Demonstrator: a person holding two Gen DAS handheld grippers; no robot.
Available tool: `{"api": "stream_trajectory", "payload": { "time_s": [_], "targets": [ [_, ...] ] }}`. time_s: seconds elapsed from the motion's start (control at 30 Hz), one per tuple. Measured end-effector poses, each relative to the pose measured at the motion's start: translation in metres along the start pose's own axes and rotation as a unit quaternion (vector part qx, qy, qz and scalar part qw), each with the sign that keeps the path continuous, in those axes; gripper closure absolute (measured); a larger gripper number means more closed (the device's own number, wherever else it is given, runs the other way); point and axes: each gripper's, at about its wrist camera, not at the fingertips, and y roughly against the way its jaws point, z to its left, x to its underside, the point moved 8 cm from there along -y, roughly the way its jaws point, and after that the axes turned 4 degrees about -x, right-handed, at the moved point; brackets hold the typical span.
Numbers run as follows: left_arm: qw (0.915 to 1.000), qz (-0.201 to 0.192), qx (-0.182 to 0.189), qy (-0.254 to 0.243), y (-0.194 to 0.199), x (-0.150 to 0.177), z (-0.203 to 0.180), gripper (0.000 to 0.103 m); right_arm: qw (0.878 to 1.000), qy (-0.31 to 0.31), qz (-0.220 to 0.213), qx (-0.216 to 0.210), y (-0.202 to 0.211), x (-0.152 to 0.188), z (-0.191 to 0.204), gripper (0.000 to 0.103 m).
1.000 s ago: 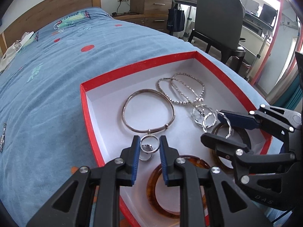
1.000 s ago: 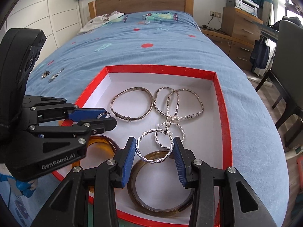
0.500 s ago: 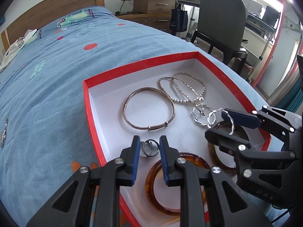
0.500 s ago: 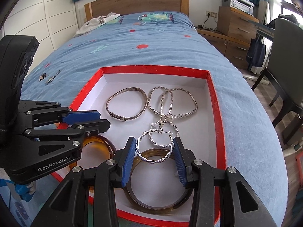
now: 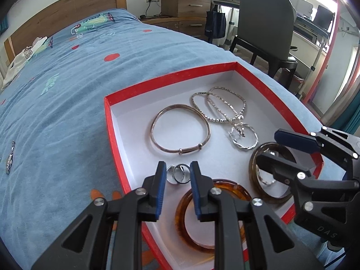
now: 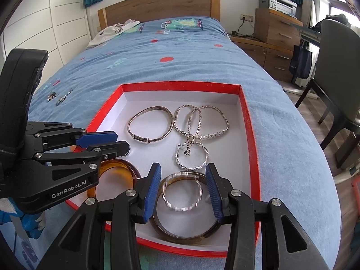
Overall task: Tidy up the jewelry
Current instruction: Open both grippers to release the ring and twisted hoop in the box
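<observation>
Two sets of fingers are held over a red-rimmed box (image 6: pixel 245 103) on the bed (image 6: pixel 157 67). Between the left gripper (image 5: pixel 177 176) fingers, parted a little, a pair of small rings (image 5: pixel 178 173) is seen lying on the box floor, apparently untouched. The right gripper (image 6: pixel 183 187) fingers stand wider apart around a twisted silver hoop (image 6: pixel 182 193), blurred, inside a dark bangle (image 6: pixel 180 236); contact cannot be told. Just beyond lie another twisted hoop (image 6: pixel 192 157), a silver bangle (image 6: pixel 149 123) and beaded bracelets (image 6: pixel 202 121). An amber bangle (image 5: pixel 211 216) lies beside the left fingers.
</observation>
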Motion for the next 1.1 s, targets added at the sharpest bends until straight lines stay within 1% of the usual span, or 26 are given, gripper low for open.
{"api": "stream_trajectory", "payload": {
  "time_s": [0.37,0.53,1.0,1.1],
  "targets": [
    [1.0,-0.003,-0.008,-0.001,0.001,-0.001,0.001,0.081,1.0,-0.007,-0.01,0.001,0.006,0.0,-0.002,0.061],
    [0.9999,-0.005,-0.012,-0.002,0.001,-0.002,0.002,0.079,1.0,-0.012,-0.015,0.002,0.01,-0.002,-0.005,0.06],
    [0.9998,-0.006,-0.021,-0.001,0.001,-0.004,0.004,0.078,1.0,-0.016,-0.018,0.001,0.011,-0.002,-0.008,0.058],
    [0.9998,-0.006,-0.021,-0.001,0.001,-0.004,0.004,0.076,1.0,-0.016,-0.019,0.003,0.013,-0.002,-0.01,0.058]
  ]
}}
